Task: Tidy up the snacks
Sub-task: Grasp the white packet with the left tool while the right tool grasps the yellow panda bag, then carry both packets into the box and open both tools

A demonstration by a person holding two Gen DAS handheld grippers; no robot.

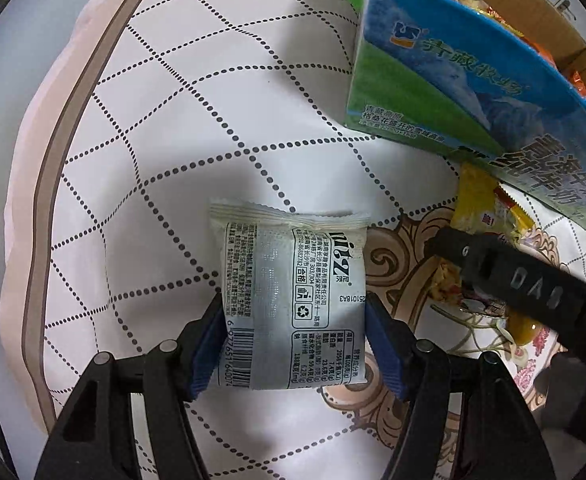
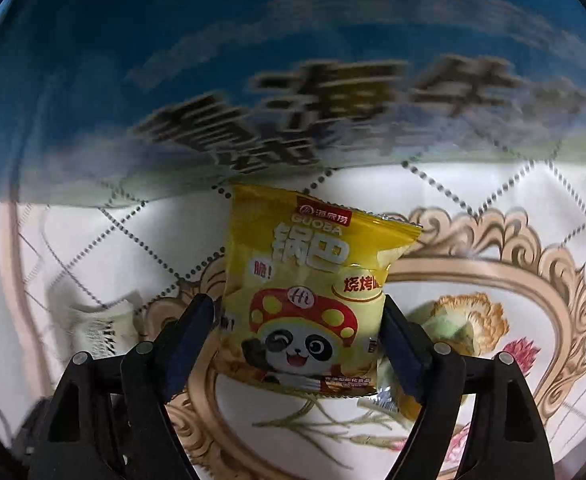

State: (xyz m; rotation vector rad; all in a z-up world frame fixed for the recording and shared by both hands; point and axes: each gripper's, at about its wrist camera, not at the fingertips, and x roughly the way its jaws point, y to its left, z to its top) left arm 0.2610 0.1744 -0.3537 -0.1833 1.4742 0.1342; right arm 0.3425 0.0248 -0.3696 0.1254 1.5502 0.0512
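While left tongs (image 1: 293,316) grip white packet (image 1: 289,300)

- The white packet (image 1: 293,300) lies on the quilt (image 1: 173,120), between the left gripper (image 1: 293,340) fingers.
- The carton (image 1: 473,100) stands ahead and right of it.
- The panda packet (image 2: 309,300) lies between the right gripper (image 2: 297,344) fingers, the carton beyond.

I see a bed (image 1: 165,128) under a white quilted cover with dotted diamonds and a floral medallion. On it rest a milk carton box (image 1: 433,92), a white snack packet (image 1: 293,300) and a yellow snack packet (image 2: 309,292).
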